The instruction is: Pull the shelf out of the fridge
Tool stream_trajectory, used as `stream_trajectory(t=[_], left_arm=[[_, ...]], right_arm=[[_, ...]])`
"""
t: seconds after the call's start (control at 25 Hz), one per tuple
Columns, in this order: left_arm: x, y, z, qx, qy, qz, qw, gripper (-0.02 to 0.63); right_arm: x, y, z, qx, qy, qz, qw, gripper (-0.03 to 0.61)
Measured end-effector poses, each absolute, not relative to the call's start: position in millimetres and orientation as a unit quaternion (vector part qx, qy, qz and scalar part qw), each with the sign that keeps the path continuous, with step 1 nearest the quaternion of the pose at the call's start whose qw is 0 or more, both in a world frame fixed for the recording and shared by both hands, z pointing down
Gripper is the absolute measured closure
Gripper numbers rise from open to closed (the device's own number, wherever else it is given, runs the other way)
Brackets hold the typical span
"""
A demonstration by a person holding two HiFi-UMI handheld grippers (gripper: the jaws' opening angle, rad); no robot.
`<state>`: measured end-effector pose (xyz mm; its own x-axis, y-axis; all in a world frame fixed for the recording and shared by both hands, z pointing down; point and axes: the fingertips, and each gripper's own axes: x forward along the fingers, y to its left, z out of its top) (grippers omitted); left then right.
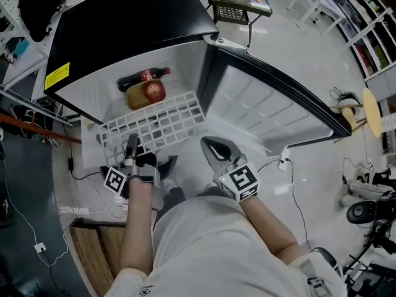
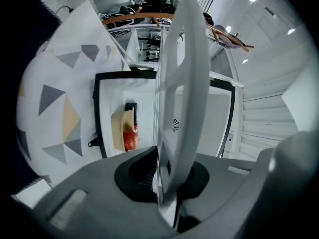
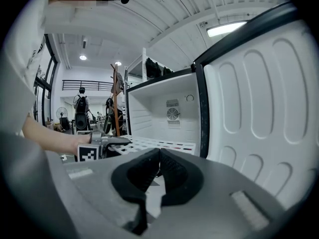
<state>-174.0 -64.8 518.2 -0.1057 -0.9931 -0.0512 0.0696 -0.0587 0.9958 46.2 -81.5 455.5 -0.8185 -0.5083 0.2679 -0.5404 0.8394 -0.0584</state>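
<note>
One white grid shelf [image 1: 154,125] sits mid-frame, partly slid out of the single open fridge [image 1: 124,23]. The left claw [image 1: 131,142] clamps narrowly on the shelf's front edge. The right claw [image 1: 209,145] is closed and empty, beside the one door [image 1: 272,110]. Behind the shelf lie one cola bottle [image 1: 145,76] and one tan bowl [image 1: 137,96].

Left gripper [image 1: 131,143] clamped, right gripper [image 1: 207,143] jaws together
</note>
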Motion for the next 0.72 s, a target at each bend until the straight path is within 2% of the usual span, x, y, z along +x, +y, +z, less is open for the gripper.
stream_trajectory(t=[0.32,0.72], left_arm=[[-172,-1,536,0.455,-0.513,-0.569,0.453,0.584],[-155,62,512,0.527,-0.607,-0.454,0.385,0.566]], right_arm=[[49,-70,460,0.256,-0.957,0.079,0.116,0.577],[46,-46,456,0.198,-0.970,0.082,0.111,0.577]])
